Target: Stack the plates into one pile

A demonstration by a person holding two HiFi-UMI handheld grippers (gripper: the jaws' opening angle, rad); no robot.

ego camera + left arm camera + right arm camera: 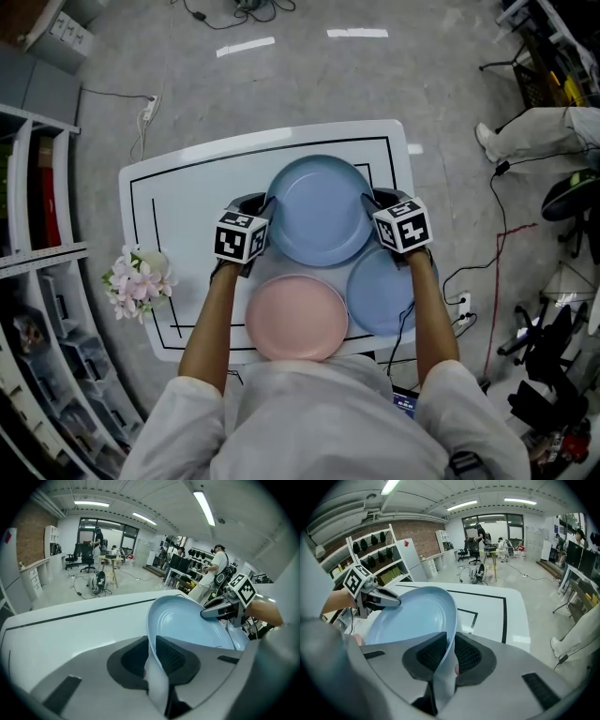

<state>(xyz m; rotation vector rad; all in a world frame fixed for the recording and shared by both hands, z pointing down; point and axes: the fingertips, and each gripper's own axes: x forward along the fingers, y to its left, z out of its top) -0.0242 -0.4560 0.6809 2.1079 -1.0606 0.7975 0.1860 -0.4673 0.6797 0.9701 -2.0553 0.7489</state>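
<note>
— What is going on over that white surface (pixel 187 197)?

— The big blue plate (pixel 319 211) is hanging over its middle, carried from both sides. The pink plate (pixel 295 319) is lying by the near edge, and the second blue plate (pixel 384 295) is sitting just beside it towards the near right corner.

— Are the grippers really gripping?

— Yes. The left gripper (pixel 265 216) is pinching the big plate's left rim between its fingers (pixel 176 656), and the right gripper (pixel 372 208) is pinching the opposite rim.

— Anything else?

— A bunch of flowers (pixel 139 279) is resting at the left edge.
</note>
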